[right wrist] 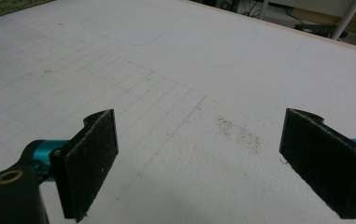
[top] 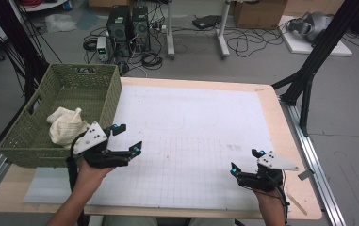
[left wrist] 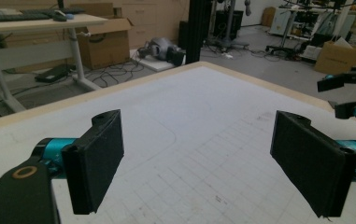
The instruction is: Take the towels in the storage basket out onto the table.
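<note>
Cloth (top: pixel 66 126) sits inside the basket (top: pixel 102 82), job looks finished; left tool (top: pixel 126 140) beside the basket and right tool (top: pixel 246 161) both gape, empty.

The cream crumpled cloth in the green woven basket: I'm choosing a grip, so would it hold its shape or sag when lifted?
The cream crumpled cloth would probably sag, since it lies bunched in soft folds. It looks light for its bulk. It seems unlikely to roll or tip, slumped against the wall of the green woven basket.

Computer towers (top: pixel 129 29), cardboard box (top: pixel 258 13)
</note>
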The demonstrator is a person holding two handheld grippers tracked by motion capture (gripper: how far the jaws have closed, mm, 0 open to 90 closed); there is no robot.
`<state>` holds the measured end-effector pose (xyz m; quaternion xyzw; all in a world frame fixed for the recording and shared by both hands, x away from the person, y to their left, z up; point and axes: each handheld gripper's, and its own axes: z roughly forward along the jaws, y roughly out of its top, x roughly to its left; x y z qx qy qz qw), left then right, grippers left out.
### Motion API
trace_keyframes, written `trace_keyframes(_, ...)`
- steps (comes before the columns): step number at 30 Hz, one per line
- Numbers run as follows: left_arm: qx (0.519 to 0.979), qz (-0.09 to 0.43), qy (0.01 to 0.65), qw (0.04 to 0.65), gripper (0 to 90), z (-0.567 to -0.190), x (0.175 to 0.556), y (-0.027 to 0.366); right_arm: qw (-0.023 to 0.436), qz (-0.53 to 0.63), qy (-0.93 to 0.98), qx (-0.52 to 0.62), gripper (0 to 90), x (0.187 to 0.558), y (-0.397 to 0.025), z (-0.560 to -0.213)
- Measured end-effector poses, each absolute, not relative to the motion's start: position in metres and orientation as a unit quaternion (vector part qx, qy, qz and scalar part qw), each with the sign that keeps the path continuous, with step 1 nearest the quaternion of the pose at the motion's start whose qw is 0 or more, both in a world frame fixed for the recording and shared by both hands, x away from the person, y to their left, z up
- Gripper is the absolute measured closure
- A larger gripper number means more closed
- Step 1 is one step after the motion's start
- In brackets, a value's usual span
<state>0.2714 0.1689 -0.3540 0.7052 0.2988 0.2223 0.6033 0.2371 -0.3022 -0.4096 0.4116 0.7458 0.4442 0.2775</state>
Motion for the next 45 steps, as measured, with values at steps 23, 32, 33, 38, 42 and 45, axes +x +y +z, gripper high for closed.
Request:
trace_keyframes(23, 0.681, 0.273, 0.354, 0.58, 17.9, -0.295, 0.31, 0.263, 0.283, 0.438, 0.749, 0.41, 10.9, 0.239, -0.299, -0.411)
trace_keyframes(32, 0.682, 0.278, 0.39, 0.553, 18.0, -0.302, 0.33, 0.29, 0.281, 0.439, 0.748, 0.41, 10.9, 0.239, -0.299, -0.411)
trace_keyframes(33, 0.684, 0.278, 0.395, 0.546, 18.0, -0.304, 0.333, 0.294, 0.28, 0.439, 0.748, 0.411, 10.8, 0.239, -0.299, -0.411)
trace_keyframes(38, 0.695, 0.267, 0.425, 0.515, 19.2, -0.315, 0.345, 0.31, 0.28, 0.439, 0.748, 0.412, 10.8, 0.239, -0.3, -0.412)
trace_keyframes(42, 0.706, 0.246, 0.454, 0.484, 21.0, -0.325, 0.357, 0.321, 0.276, 0.436, 0.751, 0.412, 10.8, 0.24, -0.298, -0.412)
trace_keyframes(45, 0.723, 0.242, 0.475, 0.439, 21.2, -0.336, 0.367, 0.326, 0.278, 0.437, 0.751, 0.409, 10.8, 0.24, -0.297, -0.413)
